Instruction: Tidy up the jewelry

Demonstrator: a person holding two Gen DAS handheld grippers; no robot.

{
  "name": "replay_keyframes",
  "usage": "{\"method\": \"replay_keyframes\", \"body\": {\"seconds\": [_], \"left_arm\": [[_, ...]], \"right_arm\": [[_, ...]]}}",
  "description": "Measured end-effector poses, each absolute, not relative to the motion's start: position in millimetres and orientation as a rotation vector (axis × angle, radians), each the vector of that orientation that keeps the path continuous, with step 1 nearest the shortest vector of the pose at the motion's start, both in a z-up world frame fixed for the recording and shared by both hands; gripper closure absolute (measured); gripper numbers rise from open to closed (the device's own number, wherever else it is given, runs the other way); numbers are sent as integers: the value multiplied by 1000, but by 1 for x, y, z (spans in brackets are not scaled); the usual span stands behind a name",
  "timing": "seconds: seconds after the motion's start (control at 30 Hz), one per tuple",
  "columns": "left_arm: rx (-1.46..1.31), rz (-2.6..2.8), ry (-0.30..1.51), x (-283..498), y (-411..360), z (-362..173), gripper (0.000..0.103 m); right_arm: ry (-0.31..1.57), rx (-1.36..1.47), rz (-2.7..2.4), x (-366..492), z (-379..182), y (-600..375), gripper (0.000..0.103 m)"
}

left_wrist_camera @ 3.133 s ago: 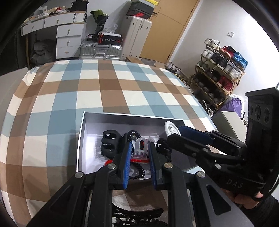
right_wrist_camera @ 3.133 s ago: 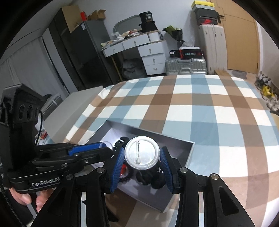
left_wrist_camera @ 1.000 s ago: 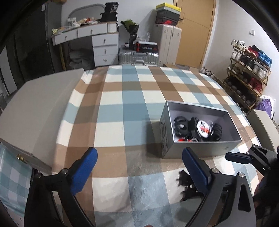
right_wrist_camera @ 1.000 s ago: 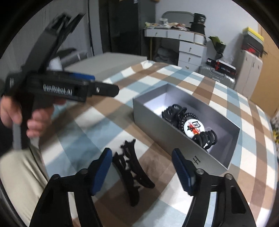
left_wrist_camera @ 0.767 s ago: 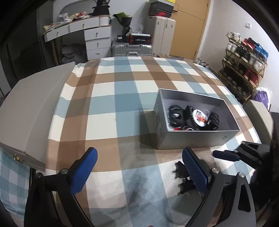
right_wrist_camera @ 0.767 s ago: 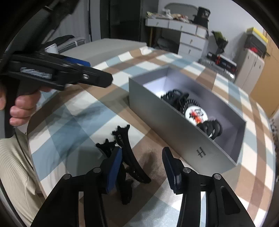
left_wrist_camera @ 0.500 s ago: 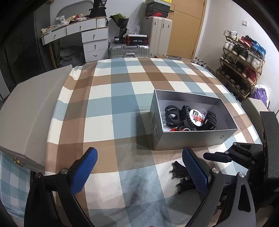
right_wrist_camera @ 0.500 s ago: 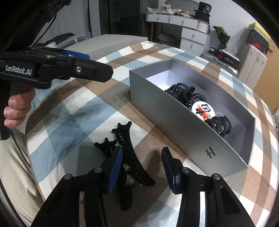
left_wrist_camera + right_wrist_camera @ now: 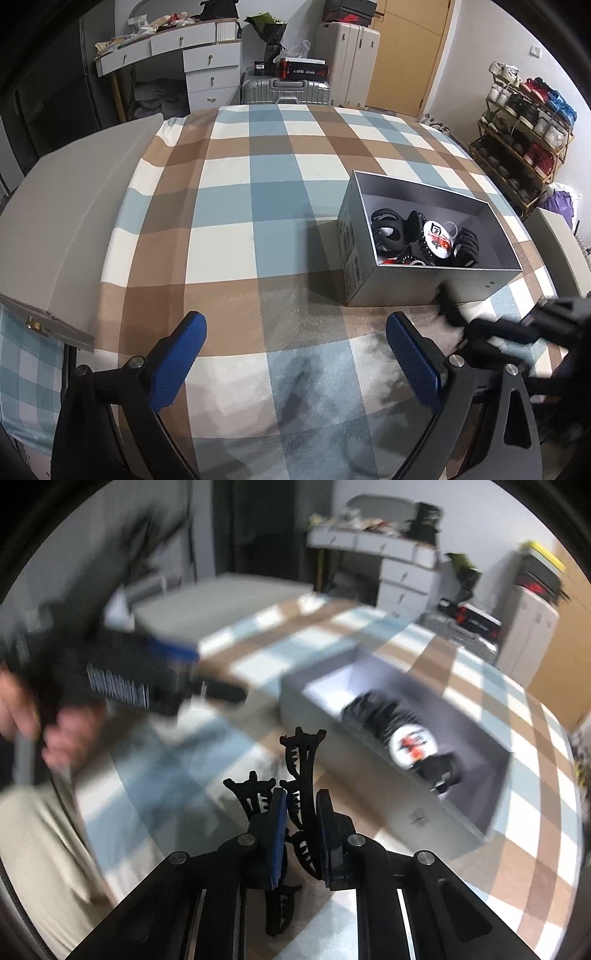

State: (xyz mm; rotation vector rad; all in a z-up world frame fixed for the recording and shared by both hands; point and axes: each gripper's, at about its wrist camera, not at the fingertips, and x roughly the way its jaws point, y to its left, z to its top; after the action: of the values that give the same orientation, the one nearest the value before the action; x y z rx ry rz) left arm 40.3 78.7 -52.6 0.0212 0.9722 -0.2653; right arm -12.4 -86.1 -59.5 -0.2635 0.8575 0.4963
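Observation:
A grey box (image 9: 402, 291) stands on the checked bedspread and holds black hair claws (image 9: 388, 230) and a round white badge (image 9: 437, 242); it also shows, blurred, in the right wrist view (image 9: 373, 738). My right gripper (image 9: 300, 812) is shut on a large black hair claw (image 9: 301, 775) and holds it lifted, near the box's long side. In the left wrist view the right gripper (image 9: 458, 321) is a dark blur in front of the box. My left gripper (image 9: 295, 358) is wide open and empty, over the bedspread to the left of the box.
A flat grey box lid (image 9: 66, 206) lies at the bed's left edge. Beyond the bed are a white desk with drawers (image 9: 192, 55), suitcases (image 9: 284, 90) and a shoe rack (image 9: 524, 122). A grey stand (image 9: 565, 251) sits right of the bed.
My right gripper has closed on the black hair claw and lifted it off the bedspread. It is moving fast, so its view is blurred. My left gripper stays wide open.

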Motion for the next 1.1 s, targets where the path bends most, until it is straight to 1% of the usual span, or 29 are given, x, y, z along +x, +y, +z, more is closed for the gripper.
{"method": "replay_keyframes", "body": {"seconds": [0.13,0.23,0.37,0.5,0.67,0.73,0.8,1.07,1.1], "left_arm": [[-5,-284,988,40,79,-54,8],[-29,-298,1005,40,78,-55,8],[-8,-271,1010,40,75,-58,8],[19,-252,1010,39,75,-61,8],[22,-254,1011,39,76,-61,8],[20,-257,1012,40,76,-61,8],[21,-261,1012,41,75,-61,8],[31,-280,1009,41,71,-61,8],[35,-281,1010,41,70,-61,8]], "right_arm": [[821,-144,521,-12,-41,-103,88],[857,-108,547,-9,-45,-102,88],[949,-194,544,-13,-69,-83,88],[1002,-262,520,-14,-87,-70,88],[1025,-198,496,-7,-91,-81,86],[1029,-149,494,-2,-90,-87,83],[1043,-117,487,3,-91,-91,83],[1026,-222,512,1,-99,-69,83],[1029,-237,511,1,-100,-66,86]]}}
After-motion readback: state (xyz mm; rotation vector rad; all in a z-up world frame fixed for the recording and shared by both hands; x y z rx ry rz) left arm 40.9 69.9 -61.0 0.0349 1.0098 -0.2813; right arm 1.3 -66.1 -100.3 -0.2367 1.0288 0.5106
